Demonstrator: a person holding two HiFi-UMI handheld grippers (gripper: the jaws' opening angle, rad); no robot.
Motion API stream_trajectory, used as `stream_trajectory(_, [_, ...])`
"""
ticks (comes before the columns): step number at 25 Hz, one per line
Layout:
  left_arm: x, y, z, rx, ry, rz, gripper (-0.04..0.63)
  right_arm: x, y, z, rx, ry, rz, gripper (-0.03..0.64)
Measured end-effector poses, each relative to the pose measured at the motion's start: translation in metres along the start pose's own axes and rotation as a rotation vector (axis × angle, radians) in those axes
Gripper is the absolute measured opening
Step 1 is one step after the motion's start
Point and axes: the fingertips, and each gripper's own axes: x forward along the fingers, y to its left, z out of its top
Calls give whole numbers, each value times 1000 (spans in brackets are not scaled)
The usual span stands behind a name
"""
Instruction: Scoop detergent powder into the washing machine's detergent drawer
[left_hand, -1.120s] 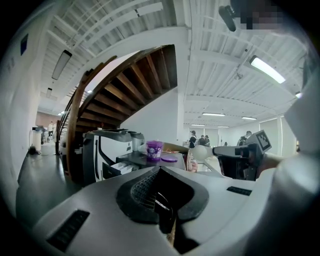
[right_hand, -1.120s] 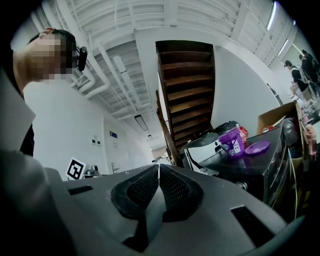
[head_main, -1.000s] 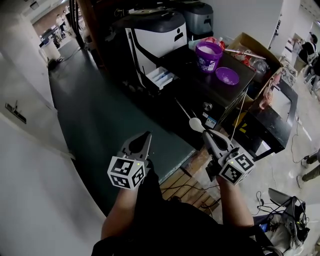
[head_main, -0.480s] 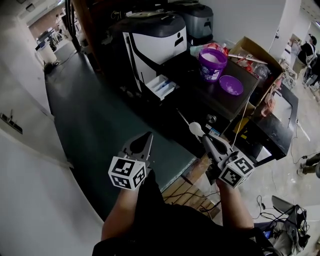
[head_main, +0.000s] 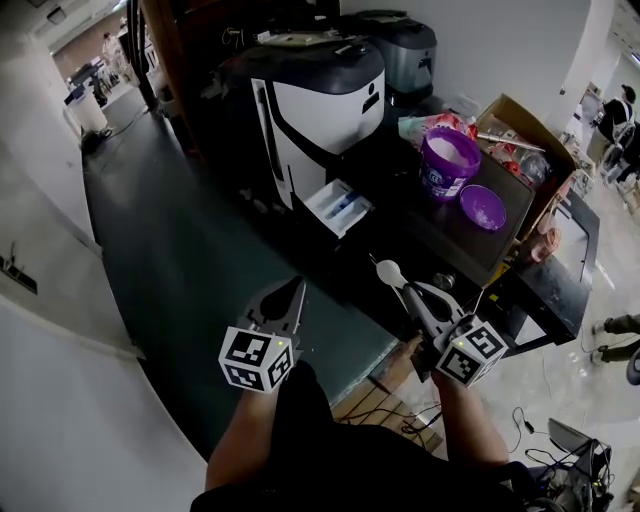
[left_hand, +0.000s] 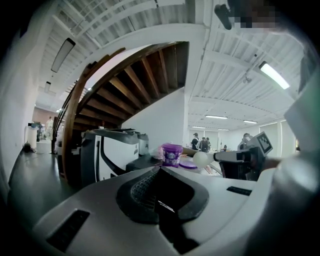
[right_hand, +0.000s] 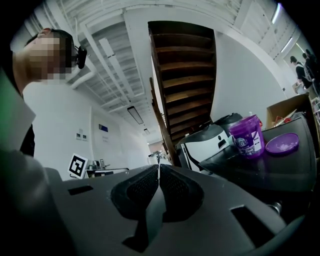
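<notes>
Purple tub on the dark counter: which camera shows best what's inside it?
The head view. It looks down into the open purple tub, so the white powder inside shows. The right gripper view shows the tub larger but side on, label only; the left gripper view shows it small and distant, also side on.

There is one washing machine (head_main: 320, 100) with one detergent drawer (head_main: 338, 206). The counter (head_main: 400, 195) carries one purple tub (head_main: 447, 163) and one purple lid (head_main: 482, 207). There is also one white spoon (head_main: 388, 271), one cardboard box (head_main: 540, 125), and two tools: the left tool (head_main: 293, 286) and the right tool (head_main: 408, 291).
</notes>
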Motion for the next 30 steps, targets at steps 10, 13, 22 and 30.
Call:
stream_trajectory(10, [31,140,46,-14,4,-1,3,137,-11,35,22,39,-46,21])
stream_trajectory(13, [36,178,71,0,9,-7,3,184,-2,66,18,16,-39,21])
stream_trajectory(22, [61,240,112,-21,11,-25,3,259,18,92,17,44,-24,21])
stream_trajectory(30, [101,228,124,-12,28,-118,3,259,-3,109,29,13,-86,21])
